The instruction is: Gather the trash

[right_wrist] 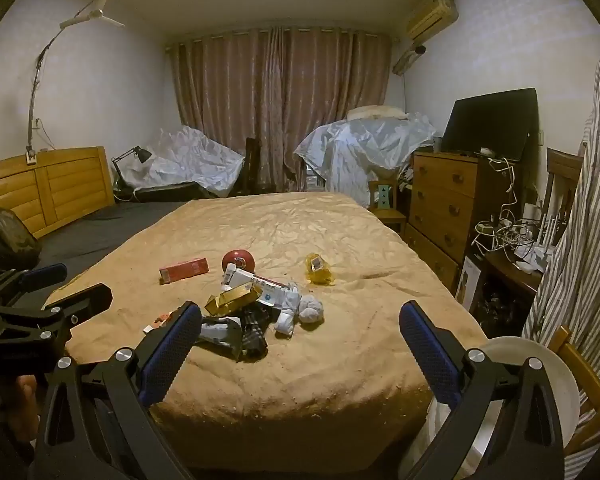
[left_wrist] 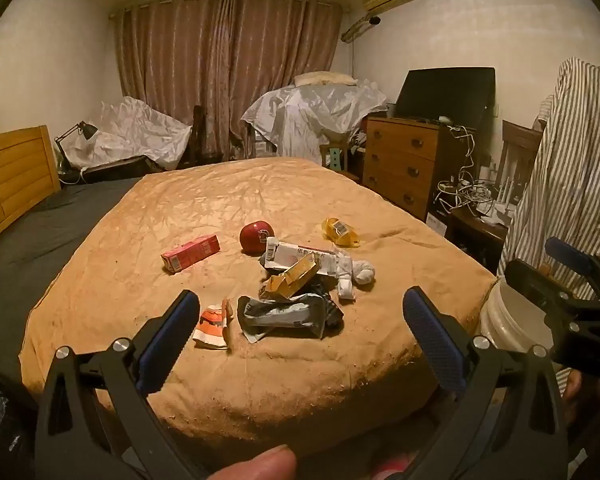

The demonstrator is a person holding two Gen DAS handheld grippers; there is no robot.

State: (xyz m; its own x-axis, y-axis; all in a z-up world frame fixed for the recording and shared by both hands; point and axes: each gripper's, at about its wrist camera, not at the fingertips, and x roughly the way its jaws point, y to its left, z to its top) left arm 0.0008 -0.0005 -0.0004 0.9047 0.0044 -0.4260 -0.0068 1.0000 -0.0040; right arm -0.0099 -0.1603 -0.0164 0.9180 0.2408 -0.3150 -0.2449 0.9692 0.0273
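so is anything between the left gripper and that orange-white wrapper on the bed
Nothing visible. The left gripper is open and empty, and the orange-white wrapper lies on the blanket just beyond its left finger, apart from the pile, with only bare blanket before it.

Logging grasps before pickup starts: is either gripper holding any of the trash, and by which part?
Nothing is held: the left gripper and right gripper hover open, short of the trash.

Dim, warm yellowish indoor light is filling both views, coming from overhead; a bright glow is showing at the top edge of the right wrist view. The fisheye lens is bending the walls and blackening the corners. A fingertip is blurring at the bottom.
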